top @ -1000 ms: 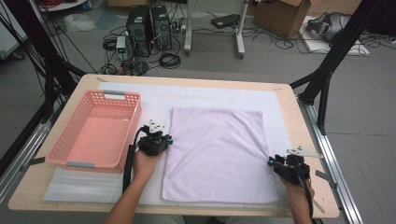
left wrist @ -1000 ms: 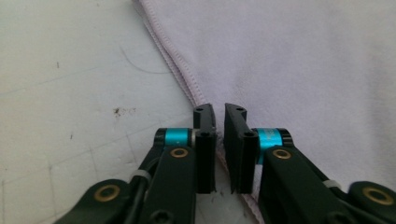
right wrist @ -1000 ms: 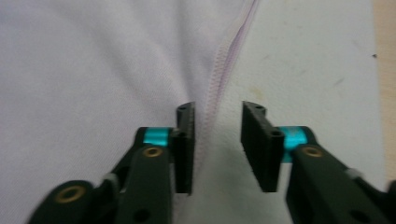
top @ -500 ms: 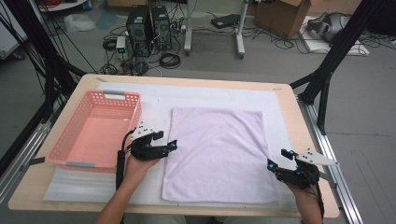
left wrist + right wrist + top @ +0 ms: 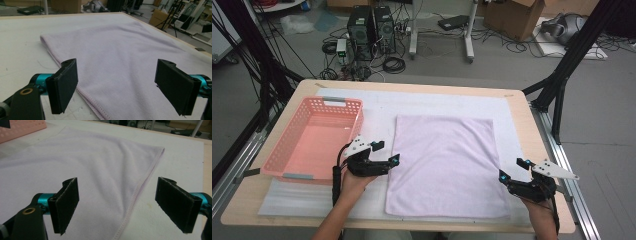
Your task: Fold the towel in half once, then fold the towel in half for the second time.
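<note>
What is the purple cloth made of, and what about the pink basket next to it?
The purple cloth looks like soft microfibre or terry fabric: matte, slightly fuzzy, gently rippled, with a stitched hem along its edge in the right gripper view. The pink basket looks like moulded plastic: smooth, stiff walls pierced by rows of small holes, with grey handle pieces at each end. Both are guesses from looks alone.

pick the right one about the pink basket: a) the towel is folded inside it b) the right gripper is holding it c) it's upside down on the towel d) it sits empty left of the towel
d: the pink basket stands upright with nothing in it, to the left of the lilac towel, which lies spread flat on the table; no gripper touches the basket.
</note>
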